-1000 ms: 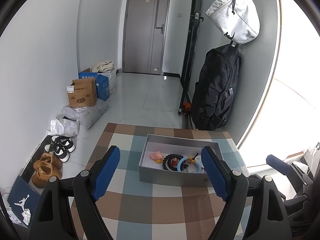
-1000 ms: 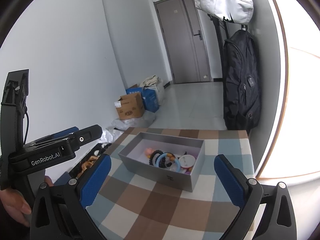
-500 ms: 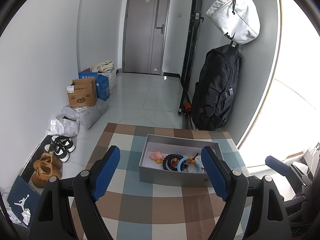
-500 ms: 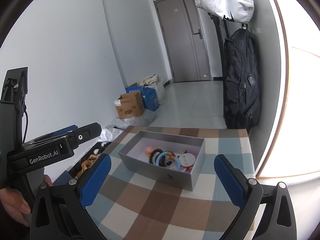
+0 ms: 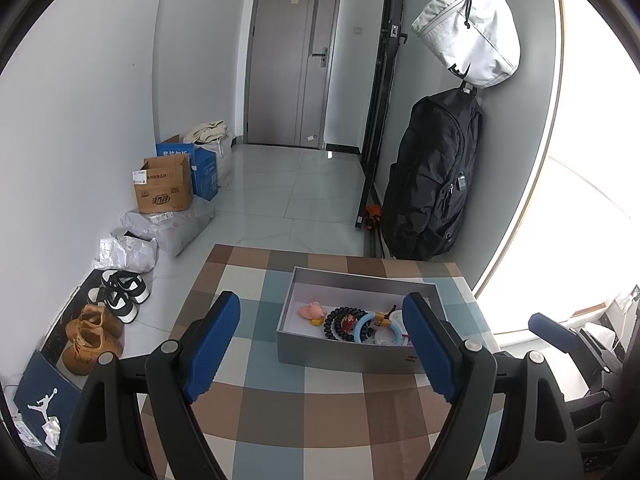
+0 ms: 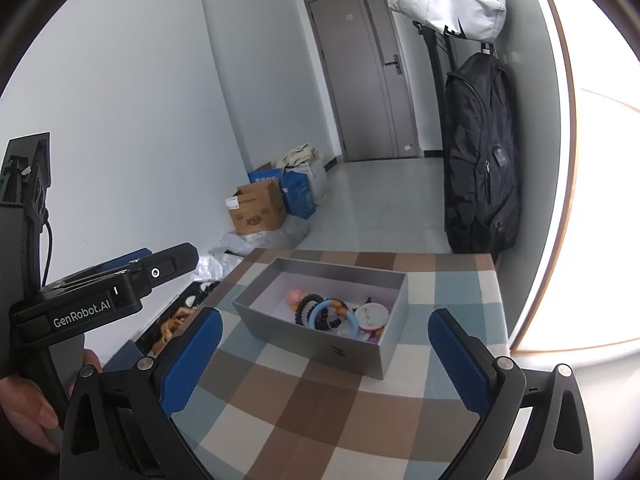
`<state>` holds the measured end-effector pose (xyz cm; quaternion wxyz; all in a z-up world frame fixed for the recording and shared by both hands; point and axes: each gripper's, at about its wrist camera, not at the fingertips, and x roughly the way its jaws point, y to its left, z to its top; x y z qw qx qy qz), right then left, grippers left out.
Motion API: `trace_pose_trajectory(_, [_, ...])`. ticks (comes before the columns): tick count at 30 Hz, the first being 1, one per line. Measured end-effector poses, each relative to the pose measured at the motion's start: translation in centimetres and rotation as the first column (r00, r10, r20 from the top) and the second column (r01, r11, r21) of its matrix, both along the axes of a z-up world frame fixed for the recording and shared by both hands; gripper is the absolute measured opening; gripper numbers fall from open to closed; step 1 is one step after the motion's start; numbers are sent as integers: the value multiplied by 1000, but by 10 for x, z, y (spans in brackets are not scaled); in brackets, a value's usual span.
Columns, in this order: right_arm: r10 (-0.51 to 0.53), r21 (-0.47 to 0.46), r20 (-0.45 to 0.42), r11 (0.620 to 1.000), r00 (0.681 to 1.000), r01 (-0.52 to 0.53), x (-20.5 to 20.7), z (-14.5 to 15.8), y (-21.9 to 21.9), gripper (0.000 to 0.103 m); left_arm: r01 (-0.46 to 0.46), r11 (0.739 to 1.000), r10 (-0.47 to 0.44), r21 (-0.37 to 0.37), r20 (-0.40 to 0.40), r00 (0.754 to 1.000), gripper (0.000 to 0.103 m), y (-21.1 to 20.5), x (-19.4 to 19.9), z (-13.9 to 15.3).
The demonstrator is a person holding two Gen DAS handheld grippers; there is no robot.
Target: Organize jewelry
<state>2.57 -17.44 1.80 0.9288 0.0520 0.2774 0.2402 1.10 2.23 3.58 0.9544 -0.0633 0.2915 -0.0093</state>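
A grey open box point(image 5: 352, 356) stands on a checked tablecloth point(image 5: 280, 420). It holds a pink piece point(image 5: 311, 311), a black bead bracelet point(image 5: 340, 322), a light blue ring point(image 5: 364, 326) and a white round piece point(image 5: 394, 330). The box also shows in the right wrist view point(image 6: 320, 350), with the blue ring point(image 6: 334, 314) and black bracelet point(image 6: 306, 306) inside. My left gripper point(image 5: 322, 344) is open and empty, held short of the box. My right gripper point(image 6: 326, 358) is open and empty, nearer than the box. The left gripper's body point(image 6: 100, 296) shows at left in the right wrist view.
A black backpack point(image 5: 432, 184) and a white bag point(image 5: 472, 28) hang on the right wall. Cardboard boxes point(image 5: 164, 186), plastic bags point(image 5: 168, 228) and shoes point(image 5: 116, 296) line the floor at left. A grey door point(image 5: 296, 64) is at the hall's end.
None of the jewelry has moved. The right wrist view has shifted very slightly; both grippers stay open and nearly still.
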Motion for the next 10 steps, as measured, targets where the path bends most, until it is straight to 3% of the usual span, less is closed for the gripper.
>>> trace_pose_trajectory(10, [-3, -7, -13, 1000, 1000, 3, 4, -3, 2, 103, 39, 999, -39, -3, 2, 999, 80, 1, 2, -2])
